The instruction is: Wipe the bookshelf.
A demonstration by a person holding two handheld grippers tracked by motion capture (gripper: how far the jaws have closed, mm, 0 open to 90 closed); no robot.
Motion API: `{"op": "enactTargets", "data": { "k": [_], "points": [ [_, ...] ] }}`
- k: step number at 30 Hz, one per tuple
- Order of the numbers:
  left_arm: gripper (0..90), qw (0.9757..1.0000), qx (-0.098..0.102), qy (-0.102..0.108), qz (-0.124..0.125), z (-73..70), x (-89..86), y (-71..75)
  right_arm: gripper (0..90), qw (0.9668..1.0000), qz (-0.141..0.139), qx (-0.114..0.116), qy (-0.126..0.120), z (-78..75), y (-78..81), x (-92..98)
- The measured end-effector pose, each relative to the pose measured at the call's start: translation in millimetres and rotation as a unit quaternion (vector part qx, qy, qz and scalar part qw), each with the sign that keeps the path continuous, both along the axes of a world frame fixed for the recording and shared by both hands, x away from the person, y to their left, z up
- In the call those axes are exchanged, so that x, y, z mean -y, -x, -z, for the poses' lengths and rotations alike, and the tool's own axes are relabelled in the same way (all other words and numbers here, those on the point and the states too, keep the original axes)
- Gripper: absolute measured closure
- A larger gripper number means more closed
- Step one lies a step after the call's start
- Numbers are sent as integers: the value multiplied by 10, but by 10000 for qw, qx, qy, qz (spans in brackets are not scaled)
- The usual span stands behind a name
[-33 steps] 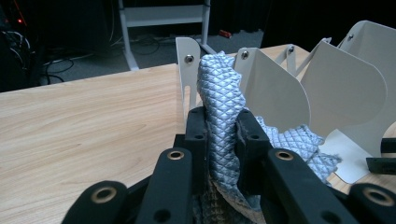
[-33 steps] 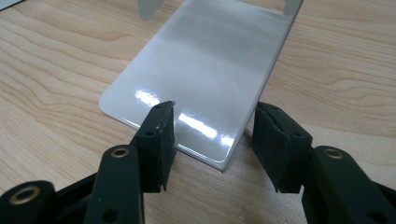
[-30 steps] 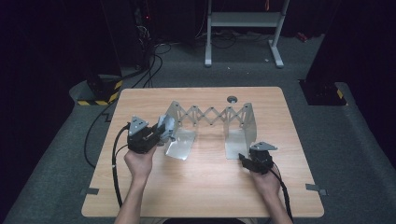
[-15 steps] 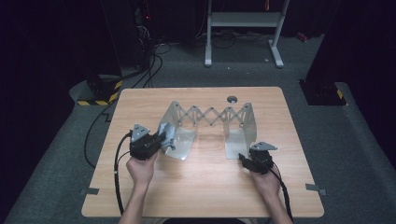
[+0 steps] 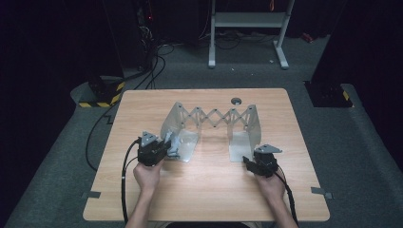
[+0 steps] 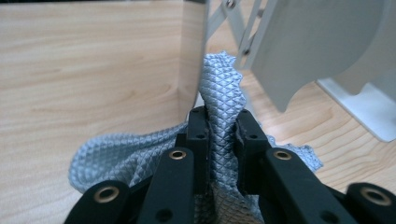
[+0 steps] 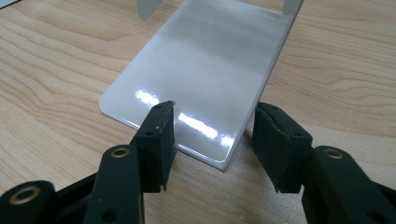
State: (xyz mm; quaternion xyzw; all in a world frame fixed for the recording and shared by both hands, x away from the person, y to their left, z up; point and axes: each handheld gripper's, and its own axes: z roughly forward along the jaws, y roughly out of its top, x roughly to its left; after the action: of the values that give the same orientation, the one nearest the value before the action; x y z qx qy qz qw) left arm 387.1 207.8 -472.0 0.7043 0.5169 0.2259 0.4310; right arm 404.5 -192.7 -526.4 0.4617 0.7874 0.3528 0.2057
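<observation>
The left gripper (image 6: 219, 126) is clamped on a grey-blue cloth (image 6: 222, 88) with a bumpy diamond pattern. A fold of the cloth stands up between the two black jaws, and both press on it. The rest of the cloth spreads out low on the wooden table (image 6: 79, 70), and its lower part is hidden behind the gripper's own arms. In the high view the left gripper (image 5: 166, 145) sits at the left foot of a metal rack (image 5: 214, 116) (the kind with a criss-cross middle that can stretch). There the cloth (image 5: 175, 148) is only a small grey patch on that foot plate, and its shape is hard to make out.

The right gripper (image 7: 212, 135) is not holding anything. Its jaws stand apart, one over the shiny foot plate (image 7: 201, 70) and one past its corner over the bare wood. I cannot tell if the jaw tips touch the plate. The far end of the plate is cut off at the top edge. In the high view the right gripper (image 5: 247, 160) sits at the right foot of the rack, and the hand (image 5: 268, 183) covers its back part
</observation>
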Motion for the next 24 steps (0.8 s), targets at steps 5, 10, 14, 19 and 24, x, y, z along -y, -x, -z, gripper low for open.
{"op": "enactTargets", "data": {
  "k": [5, 10, 14, 19, 24],
  "points": [
    [787, 9998, -152, -93, -8, 136, 20, -25, 493, 10000, 0, 1, 1, 0, 0, 0],
    [787, 9992, -283, -289, 29, 278, 90, -56, 493, 10000, 0, 1, 0, 0, 0, 0],
    [787, 9980, -326, -536, -1, 338, 129, -57, 493, 10000, 0, 2, 1, 0, 0, 0],
    [786, 9961, -409, -785, 19, 410, 172, -63, 493, 10000, -1, 1, 0, 0, 0, 0],
    [787, 9963, -450, -729, 81, 368, 161, -42, 493, 10000, -1, -1, -1, 0, 0, 0]
  ]
}}
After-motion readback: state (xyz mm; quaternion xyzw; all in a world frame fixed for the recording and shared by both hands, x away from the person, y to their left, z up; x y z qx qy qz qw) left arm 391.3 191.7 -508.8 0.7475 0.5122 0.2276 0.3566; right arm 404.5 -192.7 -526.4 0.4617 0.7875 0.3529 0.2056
